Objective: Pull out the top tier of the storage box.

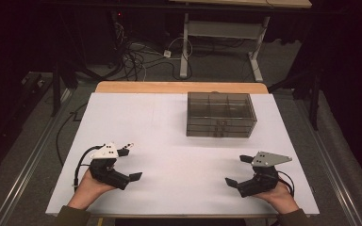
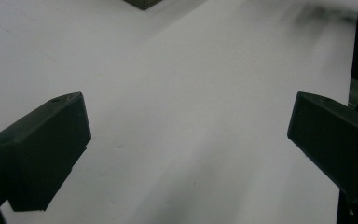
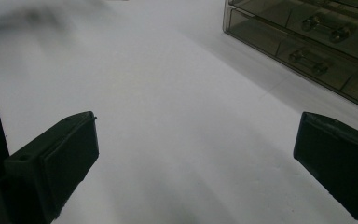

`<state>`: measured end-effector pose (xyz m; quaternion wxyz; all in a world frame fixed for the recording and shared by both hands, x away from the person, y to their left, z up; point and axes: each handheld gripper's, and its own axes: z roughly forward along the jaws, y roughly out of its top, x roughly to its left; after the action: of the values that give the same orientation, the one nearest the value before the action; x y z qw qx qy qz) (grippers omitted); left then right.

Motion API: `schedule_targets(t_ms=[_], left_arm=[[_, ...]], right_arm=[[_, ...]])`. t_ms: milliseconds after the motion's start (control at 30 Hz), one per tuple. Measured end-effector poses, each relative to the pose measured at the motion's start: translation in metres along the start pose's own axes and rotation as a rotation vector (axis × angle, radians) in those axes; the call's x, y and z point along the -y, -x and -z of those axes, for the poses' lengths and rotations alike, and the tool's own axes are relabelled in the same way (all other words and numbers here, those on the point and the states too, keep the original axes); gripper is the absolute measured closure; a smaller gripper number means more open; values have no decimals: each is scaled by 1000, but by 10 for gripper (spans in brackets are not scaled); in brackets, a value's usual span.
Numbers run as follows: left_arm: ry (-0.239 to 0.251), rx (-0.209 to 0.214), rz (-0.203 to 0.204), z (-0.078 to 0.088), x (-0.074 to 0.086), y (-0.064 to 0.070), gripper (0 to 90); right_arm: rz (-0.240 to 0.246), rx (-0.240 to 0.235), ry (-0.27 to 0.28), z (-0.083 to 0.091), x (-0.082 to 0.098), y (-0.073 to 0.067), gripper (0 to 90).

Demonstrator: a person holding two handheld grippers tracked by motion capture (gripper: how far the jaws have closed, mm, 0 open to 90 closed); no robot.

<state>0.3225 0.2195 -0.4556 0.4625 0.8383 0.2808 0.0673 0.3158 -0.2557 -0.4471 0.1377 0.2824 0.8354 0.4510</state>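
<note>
White bench (image 1: 169, 141) under dim light. Smoky drawer box (image 1: 220, 114) at far centre-right. Left tongs (image 1: 131, 163), right tongs (image 1: 238, 170) near front edge, both wide, holding nothing, well apart from box.

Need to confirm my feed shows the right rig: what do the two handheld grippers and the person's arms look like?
Both are black. The left gripper carries a pale three-cornered plate; the right gripper carries a grey one. Each has two blocky black fingers with flat pads. A black cable trails from each gripper's rear. The person wears olive-green sleeves at both wrists.
</note>
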Motion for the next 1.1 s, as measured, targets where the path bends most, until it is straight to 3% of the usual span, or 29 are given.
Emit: schedule_targets(t_ms=[1100], left_arm=[[17, 16, 7, -4, 3, 2, 0]], right_arm=[[-57, 11, 48, -4, -7, 10, 9]])
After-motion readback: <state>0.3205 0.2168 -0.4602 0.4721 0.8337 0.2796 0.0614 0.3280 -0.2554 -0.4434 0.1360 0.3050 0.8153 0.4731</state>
